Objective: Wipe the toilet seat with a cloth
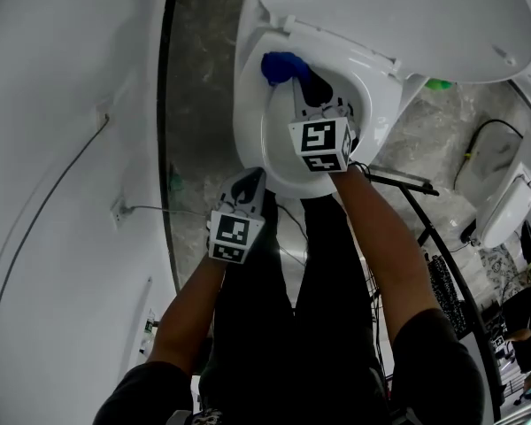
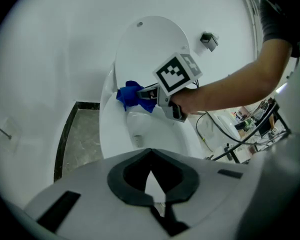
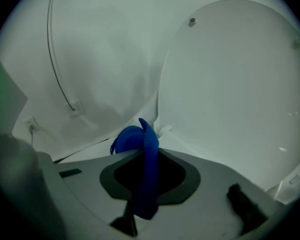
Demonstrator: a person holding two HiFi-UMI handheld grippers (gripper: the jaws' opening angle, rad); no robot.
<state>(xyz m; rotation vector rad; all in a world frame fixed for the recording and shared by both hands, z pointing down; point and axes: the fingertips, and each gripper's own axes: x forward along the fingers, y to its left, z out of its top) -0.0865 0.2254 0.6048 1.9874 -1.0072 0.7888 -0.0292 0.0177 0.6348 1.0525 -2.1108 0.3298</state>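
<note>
In the head view the raised toilet lid (image 1: pixel 407 16) is cut off by the top edge. A small green thing (image 1: pixel 439 84) shows only as a sliver past the lid's edge, and what it is cannot be told. The right hand-held gripper (image 1: pixel 301 87) covers the near part of the toilet rim (image 1: pixel 248 104). The blue cloth (image 1: pixel 281 65) is half hidden behind its jaws. In the right gripper view the cloth's lower end is hidden between the jaws. The clutter (image 1: pixel 504 343) at the head view's right edge is too small to identify. The person's body is cut off at the bottom edge.
</note>
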